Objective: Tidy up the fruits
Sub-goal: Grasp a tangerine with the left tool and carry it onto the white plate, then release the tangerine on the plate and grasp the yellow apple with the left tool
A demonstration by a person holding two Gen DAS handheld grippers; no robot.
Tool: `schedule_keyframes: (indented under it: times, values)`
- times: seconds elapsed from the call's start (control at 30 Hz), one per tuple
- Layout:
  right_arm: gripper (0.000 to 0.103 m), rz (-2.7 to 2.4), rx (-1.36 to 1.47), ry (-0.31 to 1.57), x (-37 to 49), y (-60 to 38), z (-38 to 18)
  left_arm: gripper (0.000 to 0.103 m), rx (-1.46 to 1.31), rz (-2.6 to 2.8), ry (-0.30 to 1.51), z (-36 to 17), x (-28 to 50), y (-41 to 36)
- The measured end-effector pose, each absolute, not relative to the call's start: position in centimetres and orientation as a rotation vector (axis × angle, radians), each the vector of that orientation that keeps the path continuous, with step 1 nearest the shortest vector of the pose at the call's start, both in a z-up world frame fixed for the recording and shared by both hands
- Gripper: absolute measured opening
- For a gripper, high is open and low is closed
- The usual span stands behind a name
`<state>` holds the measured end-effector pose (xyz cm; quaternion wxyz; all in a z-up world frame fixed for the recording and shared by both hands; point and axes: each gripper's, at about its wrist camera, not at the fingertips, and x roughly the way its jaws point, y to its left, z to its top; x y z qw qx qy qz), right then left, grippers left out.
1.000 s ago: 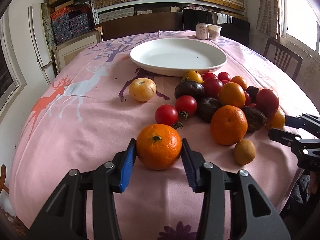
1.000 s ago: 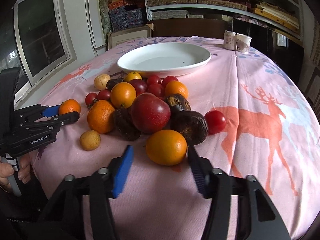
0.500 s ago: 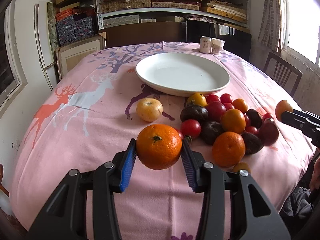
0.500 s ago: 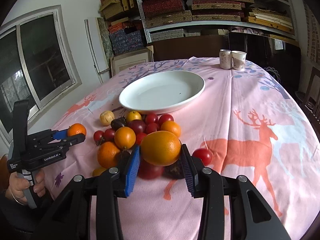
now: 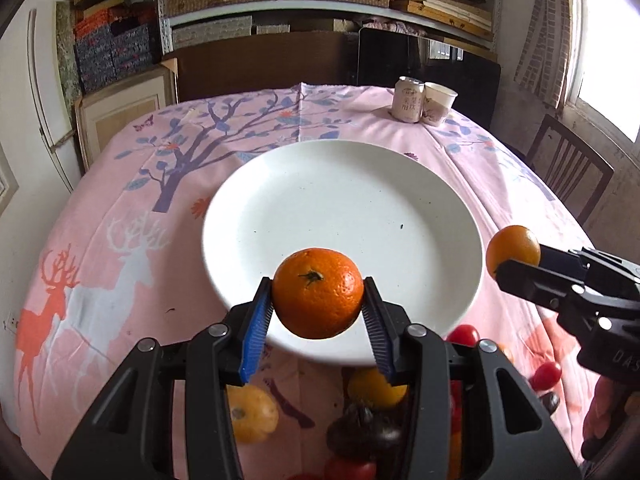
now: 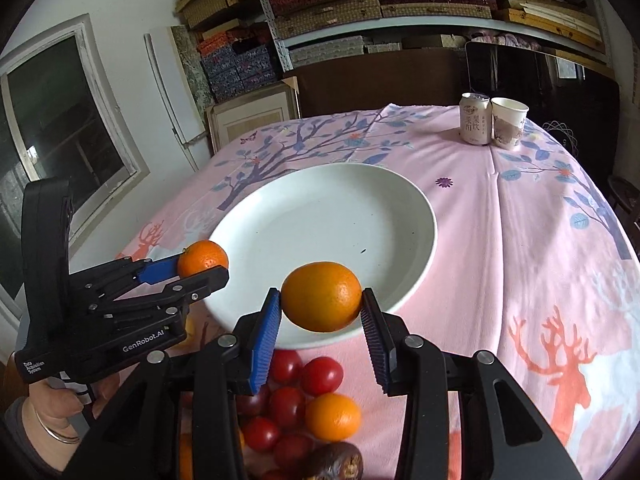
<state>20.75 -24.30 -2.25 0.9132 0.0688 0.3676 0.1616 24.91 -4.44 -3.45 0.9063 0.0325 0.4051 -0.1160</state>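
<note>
My left gripper is shut on an orange mandarin with a green stem scar, held in the air over the near rim of the empty white plate. My right gripper is shut on a smooth orange, held over the plate's near edge. Each gripper shows in the other view: the right one with its orange at the plate's right, the left one with its mandarin at the plate's left. The other fruits lie on the cloth below both grippers.
Red tomatoes, an orange fruit, yellow fruits and dark fruits lie in a pile near the plate's front. A can and paper cup stand at the table's far side. A chair stands at the right.
Both grippers have lifted their fruits off the table and carried them forward over the plate's near rim. The right gripper closed on its orange a second ago.
</note>
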Motion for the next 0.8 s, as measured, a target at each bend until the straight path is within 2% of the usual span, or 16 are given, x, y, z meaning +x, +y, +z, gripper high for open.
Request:
schedule_keyframes:
  times: [0.1,0.13,0.17,0.23,0.3,0.47,0.8]
  values:
    - [0.043,0.334,0.178,0.818,22.8,-24.2,-3.0,0.045,0.062,-0.223,0.896,-4.8,27.3,-4.6]
    - [0.045,0.333,0.188,0.819,23.0,-24.2,-3.0,0.048,0.048,-0.224,0.901,-4.9,27.6,-4.3]
    - [0.052,0.328,0.193,0.811,22.8,-24.4,-2.8,0.053,0.031,-0.220,0.896,-4.7,27.6,-4.0]
    - [0.057,0.320,0.180,0.774,21.9,-24.5,-2.2,0.078,0.007,-0.205,0.852,-3.8,26.6,-3.0]
    - [0.058,0.318,0.155,0.750,20.6,-24.6,-1.7,0.085,0.010,-0.189,0.795,-2.7,24.8,-2.3]
    - [0.058,0.333,0.134,0.710,15.5,-25.7,-1.9,0.087,0.100,-0.174,0.745,-2.0,19.5,-0.2]
    - [0.060,0.350,0.126,0.730,6.7,-26.6,-5.4,0.089,0.209,-0.110,0.809,-6.7,16.0,2.7]
